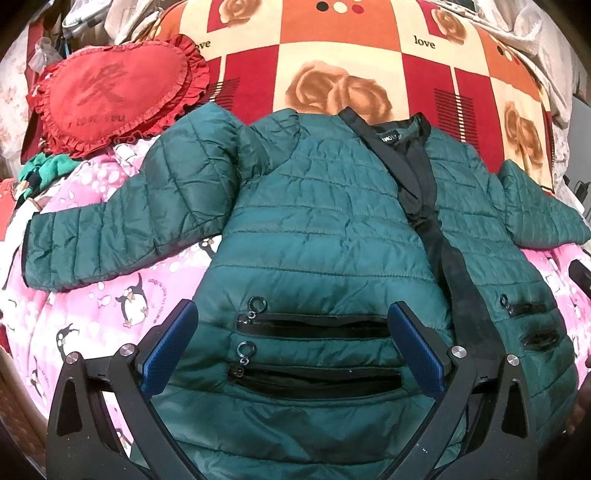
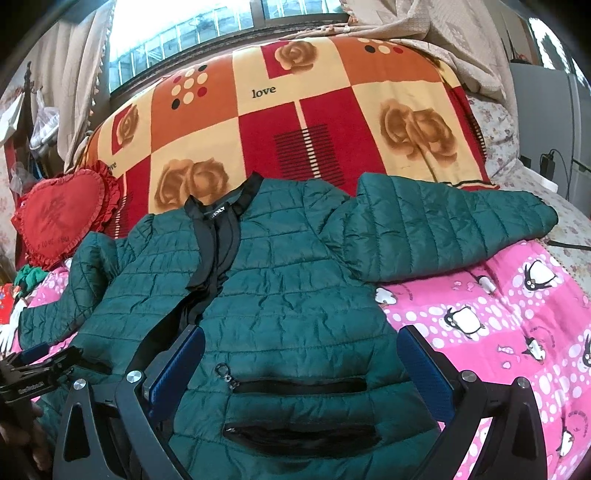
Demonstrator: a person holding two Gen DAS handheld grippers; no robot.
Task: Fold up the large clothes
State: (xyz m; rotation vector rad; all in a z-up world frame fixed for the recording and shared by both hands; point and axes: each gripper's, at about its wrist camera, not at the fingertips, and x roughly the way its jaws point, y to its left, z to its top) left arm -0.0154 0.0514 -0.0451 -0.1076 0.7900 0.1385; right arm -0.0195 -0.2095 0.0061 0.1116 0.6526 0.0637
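Note:
A dark green quilted jacket (image 1: 317,236) lies face up and spread flat on the bed, with a black front placket and black collar. Its sleeves stretch out to both sides. It also shows in the right wrist view (image 2: 280,295). My left gripper (image 1: 291,339) is open and empty, hovering over the jacket's left front with two zipped pockets (image 1: 314,326) between its blue pads. My right gripper (image 2: 301,365) is open and empty over the right front pockets (image 2: 299,386). The left gripper (image 2: 33,358) shows at the right wrist view's left edge.
A pink penguin-print quilt (image 2: 498,332) covers the near bed. A red, orange and cream rose blanket (image 2: 295,122) lies behind the jacket. A red heart-shaped cushion (image 1: 107,92) sits at the back left. A window and curtains (image 2: 424,26) stand beyond the bed.

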